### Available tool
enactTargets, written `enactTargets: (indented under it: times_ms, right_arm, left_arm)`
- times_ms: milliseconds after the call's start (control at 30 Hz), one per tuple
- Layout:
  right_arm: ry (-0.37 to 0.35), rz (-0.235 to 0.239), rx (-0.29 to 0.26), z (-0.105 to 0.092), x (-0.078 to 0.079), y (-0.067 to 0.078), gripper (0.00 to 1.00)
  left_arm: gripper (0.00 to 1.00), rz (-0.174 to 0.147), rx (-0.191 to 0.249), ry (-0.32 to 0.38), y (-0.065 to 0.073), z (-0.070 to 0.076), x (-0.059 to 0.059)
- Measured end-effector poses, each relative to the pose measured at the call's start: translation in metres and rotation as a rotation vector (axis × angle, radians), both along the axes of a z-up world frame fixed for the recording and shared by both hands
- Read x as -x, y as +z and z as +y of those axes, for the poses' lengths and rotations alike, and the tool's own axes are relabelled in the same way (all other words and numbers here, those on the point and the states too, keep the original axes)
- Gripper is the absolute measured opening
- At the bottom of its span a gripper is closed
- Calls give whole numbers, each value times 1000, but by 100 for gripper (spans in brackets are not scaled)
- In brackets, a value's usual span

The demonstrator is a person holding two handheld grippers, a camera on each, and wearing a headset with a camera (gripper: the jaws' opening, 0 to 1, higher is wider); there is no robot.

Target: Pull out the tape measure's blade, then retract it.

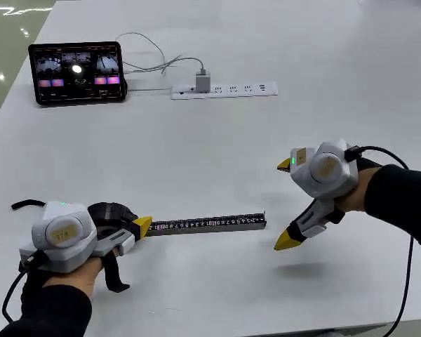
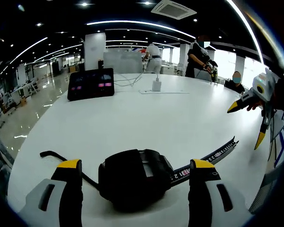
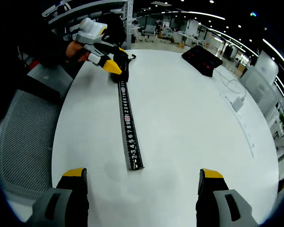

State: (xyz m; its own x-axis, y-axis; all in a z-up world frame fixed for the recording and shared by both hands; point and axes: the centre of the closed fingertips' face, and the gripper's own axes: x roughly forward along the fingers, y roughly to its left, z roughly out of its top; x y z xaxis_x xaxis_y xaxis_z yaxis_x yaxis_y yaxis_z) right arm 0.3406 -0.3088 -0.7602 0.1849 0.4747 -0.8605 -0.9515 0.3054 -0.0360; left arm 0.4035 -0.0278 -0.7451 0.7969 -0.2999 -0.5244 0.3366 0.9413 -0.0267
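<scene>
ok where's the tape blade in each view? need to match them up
Head view: the blade lies flat at lower centre, running right from the black case.
Left gripper view: the blade is at lower right, curving away from the case towards the right.
Right gripper view: the blade is centre-left, running up the picture from its free end.
Shared landmark: the tablet.

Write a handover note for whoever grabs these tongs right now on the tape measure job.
Left tongs: open, straddling the tape measure case, with a gap on either side.
Right tongs: open, raised off the table, facing the free tip of the blade without touching it.
Done: the blade is pulled out and lies flat on the table.
Left to do: retract the blade.
</scene>
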Motion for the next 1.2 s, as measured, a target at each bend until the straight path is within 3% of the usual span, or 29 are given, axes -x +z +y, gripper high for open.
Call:
enactTargets:
  times_ms: [167, 267, 467, 767, 933, 1200]
  right_arm:
    - [25, 25, 18, 5, -3, -13, 79]
    - [54, 12, 56, 4, -3, -18, 63]
    - [74, 28, 64, 6, -1, -25, 51]
    - [96, 47, 58, 8, 4, -28, 33]
    - [104, 74, 51, 11, 10, -30, 20]
    - [100, 66, 74, 13, 10, -35, 11]
  left_arm:
    - [92, -26, -3, -5, 0, -2, -3]
    - [92, -31, -3, -2, -2, -2, -4]
    - [93, -19, 6, 23, -10, 2, -2]
    - [89, -33, -10, 18, -9, 1, -1]
    - [91, -49, -16, 19, -8, 2, -2]
    - [86, -48, -2, 10, -7, -2, -2]
